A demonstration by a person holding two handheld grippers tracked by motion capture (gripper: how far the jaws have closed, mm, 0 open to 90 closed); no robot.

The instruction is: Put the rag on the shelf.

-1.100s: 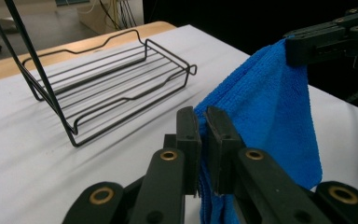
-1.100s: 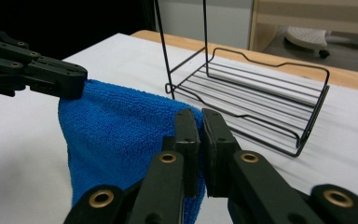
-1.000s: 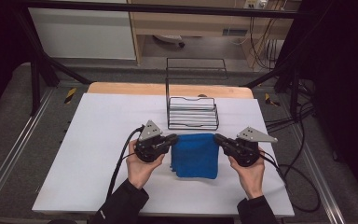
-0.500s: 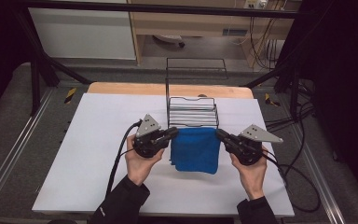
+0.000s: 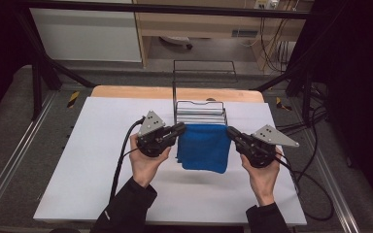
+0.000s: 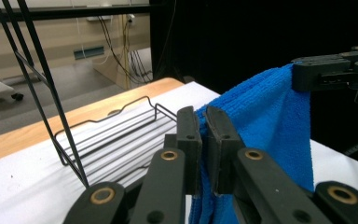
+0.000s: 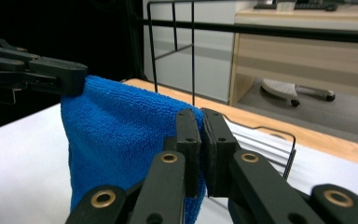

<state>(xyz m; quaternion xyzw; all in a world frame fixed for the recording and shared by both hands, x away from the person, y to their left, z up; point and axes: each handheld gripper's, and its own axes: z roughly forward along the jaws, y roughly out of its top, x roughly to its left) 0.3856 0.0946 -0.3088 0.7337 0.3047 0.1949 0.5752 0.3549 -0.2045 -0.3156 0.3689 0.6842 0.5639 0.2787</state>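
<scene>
High view: the left gripper (image 5: pixel 180 130) and right gripper (image 5: pixel 231 133) each clench a top corner of the folded blue towel (image 5: pixel 202 148), hanging above the counter (image 5: pixel 77 160) before the wire rack (image 5: pixel 200 112).

Left gripper view: jaws pinch towel edge.

Right gripper view: likewise; the lifting step, and next calls for carrying it level to the rack.

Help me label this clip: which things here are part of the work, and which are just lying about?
In use:
blue cloth
left gripper, shut on one top corner
right gripper, shut on the other
wire rack behind the cloth

Lying about:
white table
cables on the floor
</scene>
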